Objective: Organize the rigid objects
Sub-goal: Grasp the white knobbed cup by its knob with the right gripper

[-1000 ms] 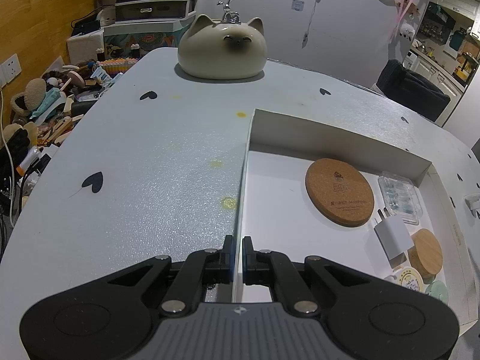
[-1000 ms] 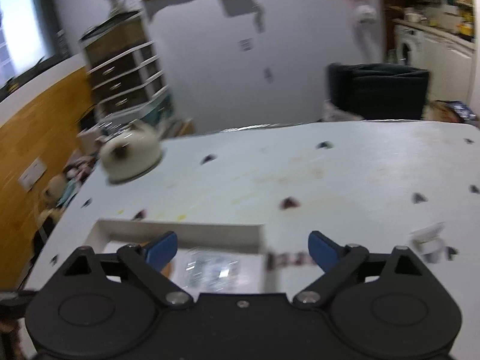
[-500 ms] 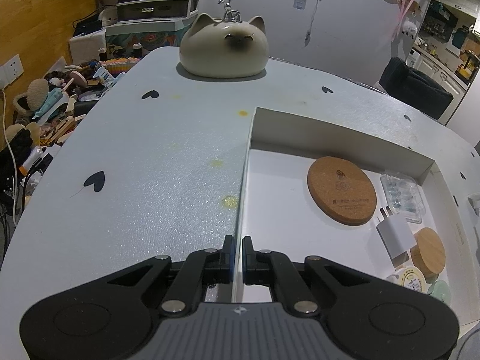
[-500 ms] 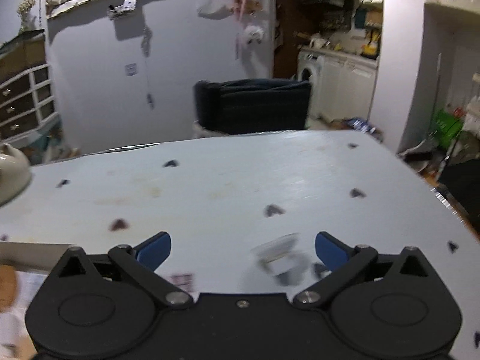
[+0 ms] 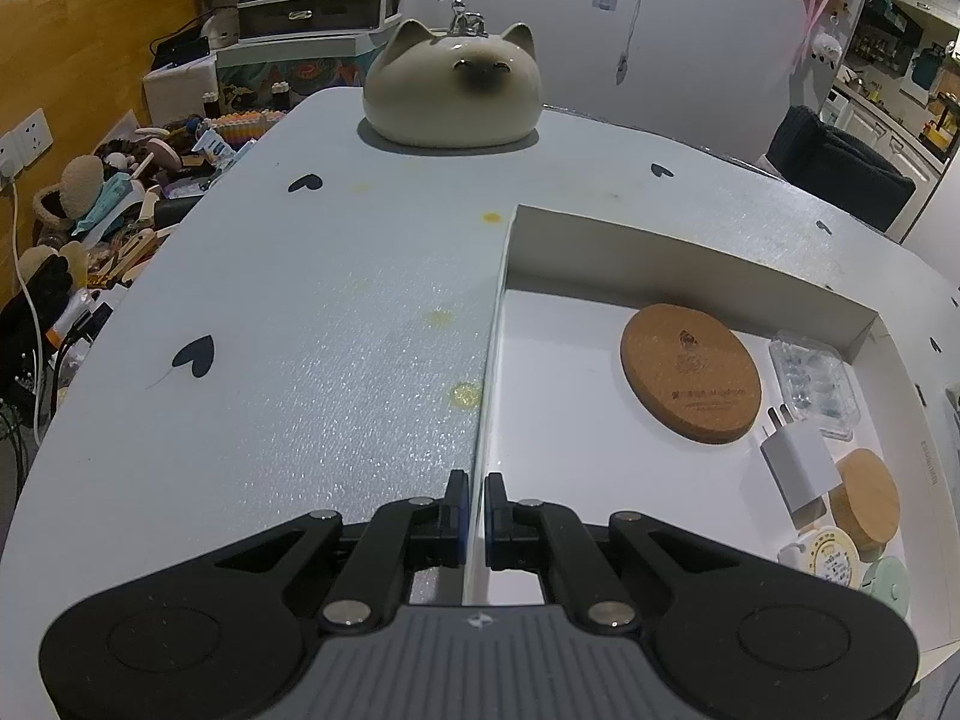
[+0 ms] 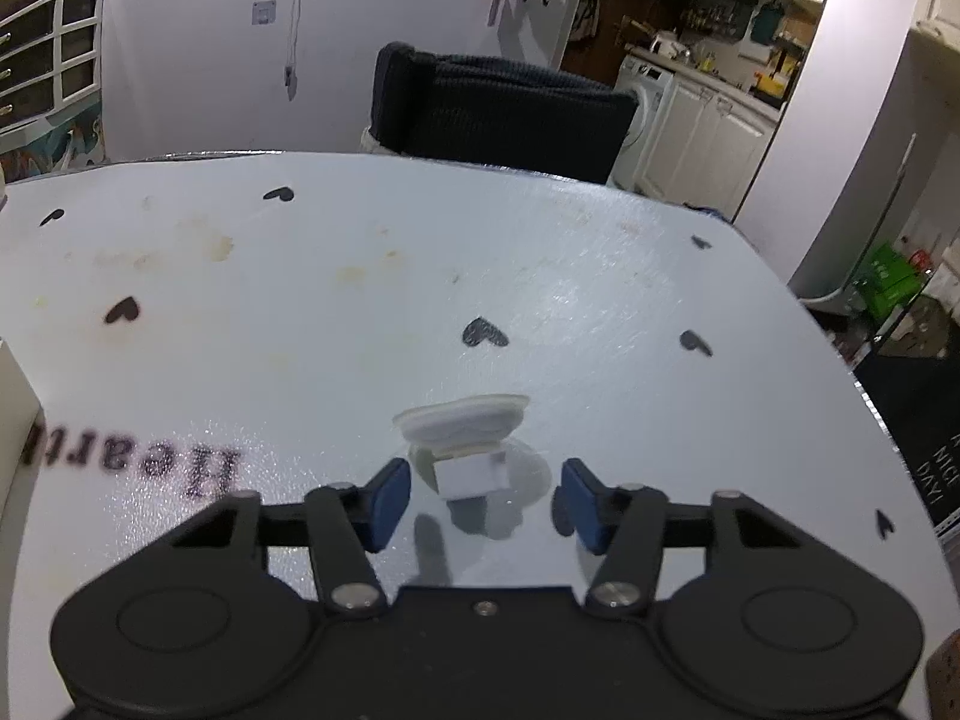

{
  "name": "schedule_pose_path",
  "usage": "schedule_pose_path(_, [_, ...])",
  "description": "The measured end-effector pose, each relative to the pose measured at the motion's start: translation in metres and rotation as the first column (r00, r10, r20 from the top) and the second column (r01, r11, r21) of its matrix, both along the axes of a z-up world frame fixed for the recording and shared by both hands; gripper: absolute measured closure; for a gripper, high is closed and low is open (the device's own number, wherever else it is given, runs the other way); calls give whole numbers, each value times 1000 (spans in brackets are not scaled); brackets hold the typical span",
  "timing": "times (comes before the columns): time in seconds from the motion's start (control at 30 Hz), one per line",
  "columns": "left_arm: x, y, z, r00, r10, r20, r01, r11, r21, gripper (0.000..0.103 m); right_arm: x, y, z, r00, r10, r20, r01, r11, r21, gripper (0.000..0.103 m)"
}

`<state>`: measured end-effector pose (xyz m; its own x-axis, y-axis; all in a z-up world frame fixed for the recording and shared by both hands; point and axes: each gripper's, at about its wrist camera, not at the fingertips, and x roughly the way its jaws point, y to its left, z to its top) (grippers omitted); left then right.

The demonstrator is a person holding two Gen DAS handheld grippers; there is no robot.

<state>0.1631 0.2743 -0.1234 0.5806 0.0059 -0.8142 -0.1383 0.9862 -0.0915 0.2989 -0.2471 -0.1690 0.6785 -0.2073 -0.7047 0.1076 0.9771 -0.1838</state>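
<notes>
1. Small white holder (image 6: 465,450) on the desk (image 6: 540,276): blurred and translucent, so its exact form is unclear.
2. It sits between the right gripper (image 6: 483,495) fingers, untouched; the jaws have just been closing.
3. Left gripper (image 5: 475,510) pinches the white box (image 5: 690,267) wall, at its near left edge.

"Heart" upside down on tabletop (image 6: 300,324)

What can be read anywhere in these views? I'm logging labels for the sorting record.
"Heart": black print on the tablecloth, seen upside down near the right gripper.
"NICE DAY": rotated and partly cut off, on the dark floor mat.
Cork coaster: stamped logo and text lines, too small to read.
Round sticker disc: print too small.
Box wall: tiny print, illegible.
</notes>
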Motion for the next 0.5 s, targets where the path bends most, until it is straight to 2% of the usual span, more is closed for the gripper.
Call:
schedule_pose_path(0.23, [2,-1,-1,1000,-5,-9,5,1000,3,100,6,0,-11,1000,25,-18,-25,1000,-4,69])
schedule_pose_path(0.5, [4,0,-2,1000,-7,-10,7,1000,-3,100,1,2,-4,999,43,12,-43,999,27,73])
